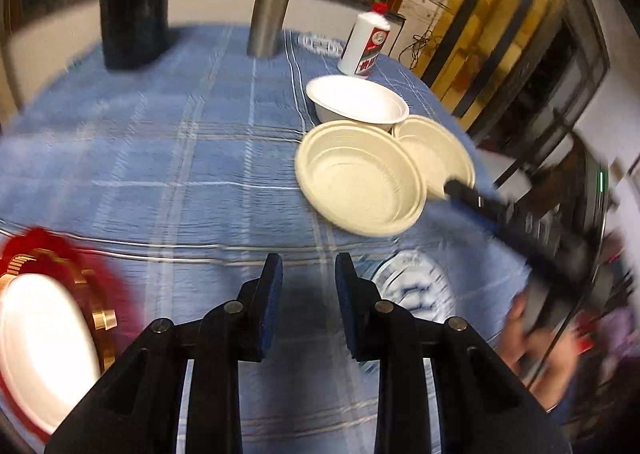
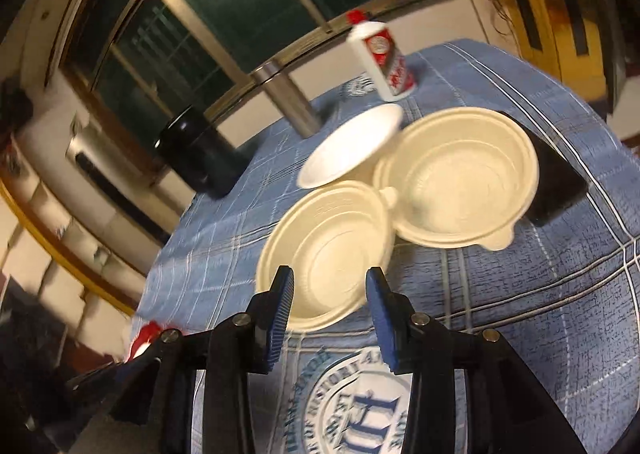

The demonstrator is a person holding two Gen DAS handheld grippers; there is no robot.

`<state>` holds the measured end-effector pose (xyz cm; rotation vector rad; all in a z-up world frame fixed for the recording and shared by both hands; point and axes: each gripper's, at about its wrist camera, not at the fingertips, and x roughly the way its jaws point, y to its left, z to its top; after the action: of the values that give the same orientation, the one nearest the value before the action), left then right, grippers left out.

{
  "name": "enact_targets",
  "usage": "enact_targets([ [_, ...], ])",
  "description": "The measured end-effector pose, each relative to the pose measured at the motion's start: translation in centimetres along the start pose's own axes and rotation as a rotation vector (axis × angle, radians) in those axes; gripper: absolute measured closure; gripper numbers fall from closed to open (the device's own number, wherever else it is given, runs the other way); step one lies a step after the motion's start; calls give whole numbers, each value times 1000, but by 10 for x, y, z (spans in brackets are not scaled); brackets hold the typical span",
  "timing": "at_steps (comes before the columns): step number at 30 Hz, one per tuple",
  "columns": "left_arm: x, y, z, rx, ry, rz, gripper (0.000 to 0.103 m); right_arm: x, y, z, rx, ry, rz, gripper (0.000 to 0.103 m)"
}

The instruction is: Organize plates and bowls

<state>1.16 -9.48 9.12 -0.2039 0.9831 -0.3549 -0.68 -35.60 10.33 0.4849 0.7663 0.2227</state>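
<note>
Two cream bowls lie side by side on the blue checked cloth, a near one [image 1: 360, 178] [image 2: 326, 250] and a far one [image 1: 436, 150] [image 2: 456, 178]. A white bowl [image 1: 358, 98] [image 2: 352, 144] stands behind them. A red-and-gold rimmed white plate [image 1: 44, 330] lies at the lower left of the left wrist view. My left gripper [image 1: 308, 274] is open and empty above the cloth. My right gripper [image 2: 330, 288] is open and empty just before the near cream bowl; it shows in the left wrist view [image 1: 454, 188] by the bowls.
A white bottle with red cap [image 1: 366, 40] [image 2: 382, 58], a steel tumbler [image 1: 268, 14] [image 2: 288, 98] and a dark canister [image 1: 134, 10] [image 2: 200, 154] stand at the table's far side. A black object [image 2: 556, 182] lies right of the far bowl. A printed emblem [image 2: 360, 406] marks the cloth.
</note>
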Motion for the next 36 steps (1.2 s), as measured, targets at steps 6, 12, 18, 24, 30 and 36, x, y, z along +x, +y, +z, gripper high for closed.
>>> enact_targets([
  [6,48,15,29,-184,67,-56,79,7,-13,-3,-32,-42,-2,62],
  [12,78,7,39,-205,79,-26,79,0,-19,1,-6,-61,18,62],
  [18,105,-3,35,-179,111,-26,85,-1,-22,0,3,-47,20,62],
  [24,87,2,25,-129,116,-23,91,3,-25,-1,18,-25,19,62],
  [30,48,20,7,-84,113,-5,91,12,-20,-4,0,20,33,62],
  [36,39,26,-11,-28,63,49,90,31,-11,-14,-20,128,73,62],
])
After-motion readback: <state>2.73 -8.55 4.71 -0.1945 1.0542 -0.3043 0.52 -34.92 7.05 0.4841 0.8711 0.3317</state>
